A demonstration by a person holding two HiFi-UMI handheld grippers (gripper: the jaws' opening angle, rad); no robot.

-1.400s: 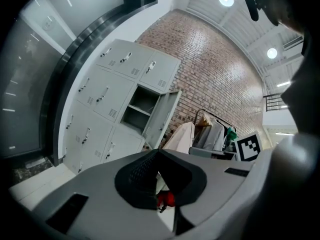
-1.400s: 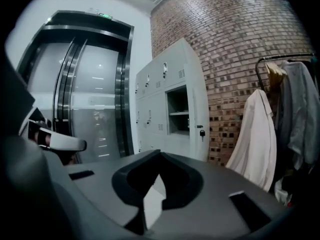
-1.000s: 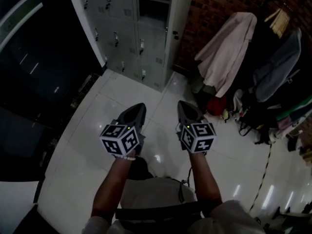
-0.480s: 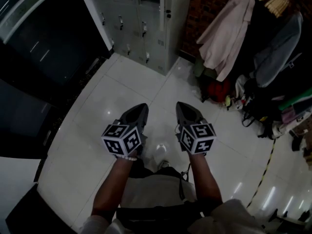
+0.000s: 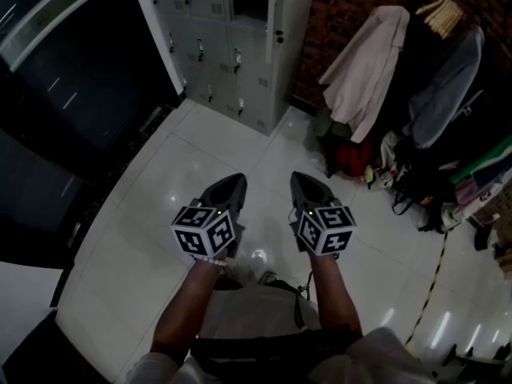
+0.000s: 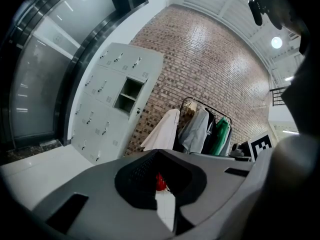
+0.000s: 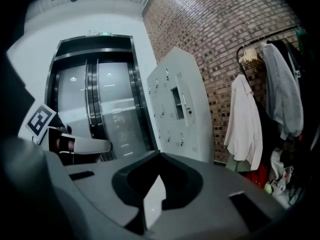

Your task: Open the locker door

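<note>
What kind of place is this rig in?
Probably an indoor workplace locker or changing area: a bank of grey metal lockers, coats hung along a brick wall, and tall glass doors beside the lockers.

Open tile floor (image 5: pixel 200 158) runs clear to lockers (image 5: pixel 216 46). Hanging coats (image 5: pixel 368 62) and floor clutter (image 5: pixel 356 160) crowd the right.

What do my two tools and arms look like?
The left tool and right tool are dark grey shells tapering to a point. Each carries a cube with black-and-white square markers and a small green light. Forearms are bare.
</note>
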